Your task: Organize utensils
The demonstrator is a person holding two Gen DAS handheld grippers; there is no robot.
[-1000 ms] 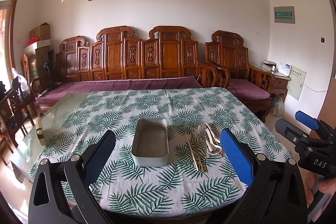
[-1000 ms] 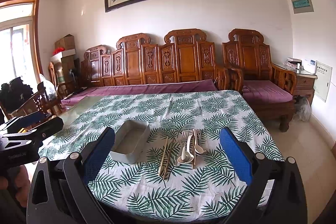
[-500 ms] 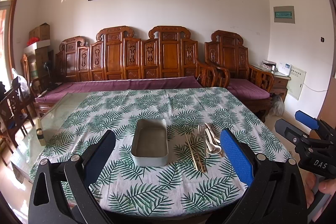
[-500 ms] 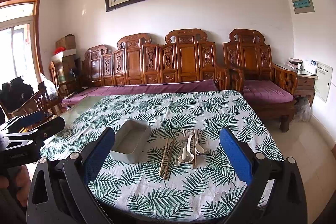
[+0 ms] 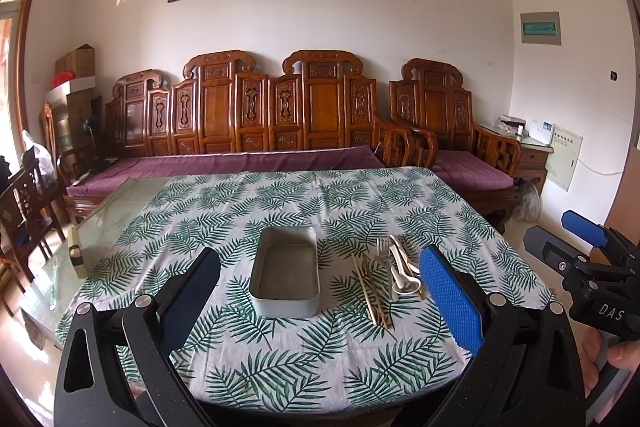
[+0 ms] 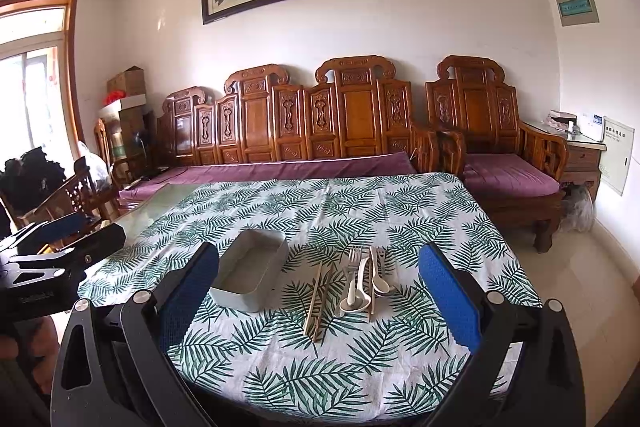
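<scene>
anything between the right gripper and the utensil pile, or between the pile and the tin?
Nothing visible. The right gripper is open, with only bare leaf-print tablecloth before the pile: wooden chopsticks, metal fork, white ceramic spoons. The empty grey rectangular metal tin sits just left of the chopsticks, with only cloth between.

Empty grey tin (image 5: 286,273) beside loose utensils (image 5: 390,277) on tablecloth

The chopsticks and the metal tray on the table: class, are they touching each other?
Apart. The right wrist view shows a strip of leaf-print tablecloth between the chopsticks and the metal tray; the left wrist view shows this gap too.
</scene>
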